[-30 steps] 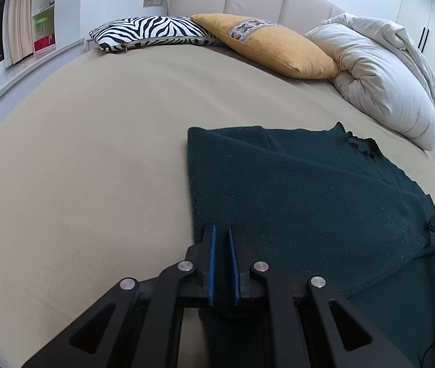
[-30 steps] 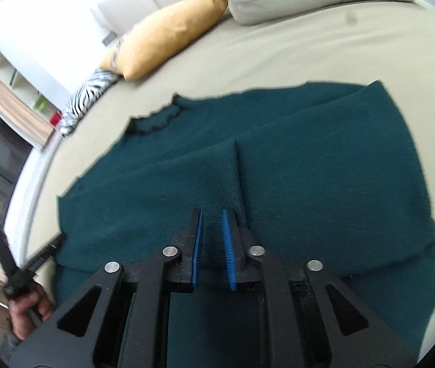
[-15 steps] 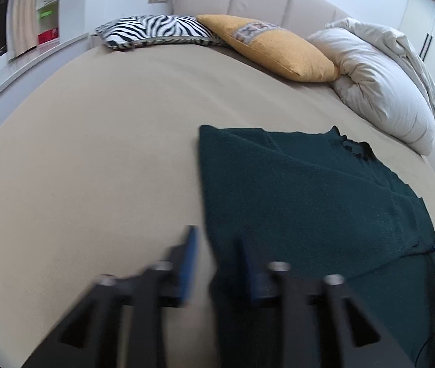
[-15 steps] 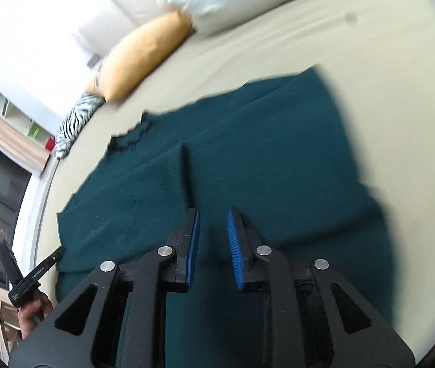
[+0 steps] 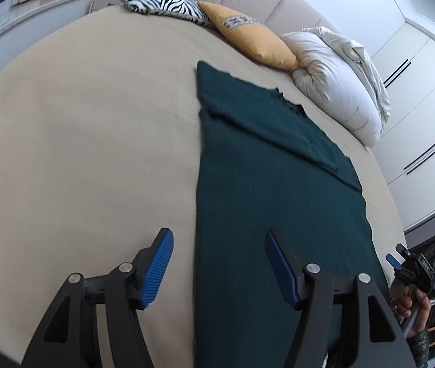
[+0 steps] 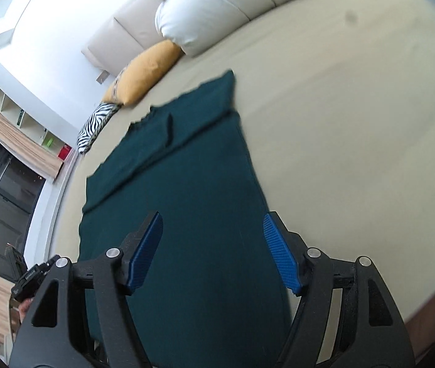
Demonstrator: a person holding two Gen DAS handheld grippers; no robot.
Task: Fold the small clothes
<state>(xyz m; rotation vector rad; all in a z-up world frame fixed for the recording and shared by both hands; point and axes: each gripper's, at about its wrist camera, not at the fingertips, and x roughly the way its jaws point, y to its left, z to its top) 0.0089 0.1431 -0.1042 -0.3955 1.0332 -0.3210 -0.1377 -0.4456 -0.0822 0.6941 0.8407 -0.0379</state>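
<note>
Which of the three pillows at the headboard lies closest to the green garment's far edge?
The yellow pillow, the middle one. Its tip nearly meets the green garment; the zebra pillow and white pillow lie farther off.

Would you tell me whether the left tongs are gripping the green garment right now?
No, the left tongs hang wide open above the green garment, clamping nothing.

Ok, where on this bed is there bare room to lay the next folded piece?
Two bare stretches of beige bedsheet flank the dark green knitted garment: one on its left-claw side, reaching to the zebra-striped pillow, one on its right-claw side. It is crowded at the headboard: mustard-yellow cushion, bunched white duvet.
</note>
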